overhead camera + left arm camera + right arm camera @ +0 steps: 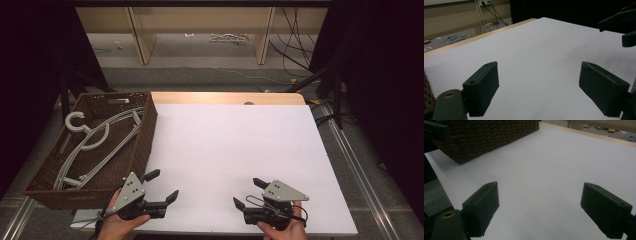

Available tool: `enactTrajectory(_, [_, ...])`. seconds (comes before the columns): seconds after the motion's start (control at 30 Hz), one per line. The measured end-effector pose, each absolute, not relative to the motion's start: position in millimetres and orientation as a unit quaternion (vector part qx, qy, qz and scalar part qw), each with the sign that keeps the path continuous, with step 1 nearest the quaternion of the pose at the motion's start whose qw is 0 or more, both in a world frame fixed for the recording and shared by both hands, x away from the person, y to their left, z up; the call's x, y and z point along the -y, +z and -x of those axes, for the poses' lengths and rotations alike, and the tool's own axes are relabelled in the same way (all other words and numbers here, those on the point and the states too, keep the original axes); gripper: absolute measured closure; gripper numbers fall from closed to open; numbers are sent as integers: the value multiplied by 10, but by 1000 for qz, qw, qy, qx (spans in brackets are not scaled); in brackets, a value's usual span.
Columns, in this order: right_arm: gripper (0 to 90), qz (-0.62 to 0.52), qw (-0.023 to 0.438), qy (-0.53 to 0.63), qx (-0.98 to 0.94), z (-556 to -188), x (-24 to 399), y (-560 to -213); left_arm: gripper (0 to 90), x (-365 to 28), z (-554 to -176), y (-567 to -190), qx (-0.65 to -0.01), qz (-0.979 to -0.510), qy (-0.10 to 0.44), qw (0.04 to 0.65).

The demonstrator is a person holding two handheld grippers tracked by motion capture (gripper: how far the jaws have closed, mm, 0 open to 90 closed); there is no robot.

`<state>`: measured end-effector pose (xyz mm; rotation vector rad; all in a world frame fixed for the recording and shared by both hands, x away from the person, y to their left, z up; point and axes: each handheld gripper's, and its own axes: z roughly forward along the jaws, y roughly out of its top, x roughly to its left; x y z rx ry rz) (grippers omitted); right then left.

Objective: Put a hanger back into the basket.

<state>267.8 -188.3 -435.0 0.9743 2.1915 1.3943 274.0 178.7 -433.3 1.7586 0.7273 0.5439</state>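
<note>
A white table top (235, 165) is seen bare, with a dark wicker basket (142, 145) at about nine o'clock holding the white clothes hangers (95, 142). Judged from this, nothing has been taken out. At six o'clock, the left gripper (162, 186) and right gripper (248, 192) are held low, jaws apart and empty.

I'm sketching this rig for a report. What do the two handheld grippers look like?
The left gripper and the right gripper match: black bodies, each with two blocky black jaws whose ends have small holes in them. A grey three-cornered plate with dark dots sits on top of each. Thin dark cables loop from both bodies. A brass-coloured ring shows near the jaw base in each gripper view. No sleeves are in view.
</note>
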Motion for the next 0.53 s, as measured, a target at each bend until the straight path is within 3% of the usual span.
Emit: enactTrajectory(0.53, [161,-341,191,491,-779,-2690,1899,-4343,165,-1802,-2756,-4329,-308,-741,229,551])
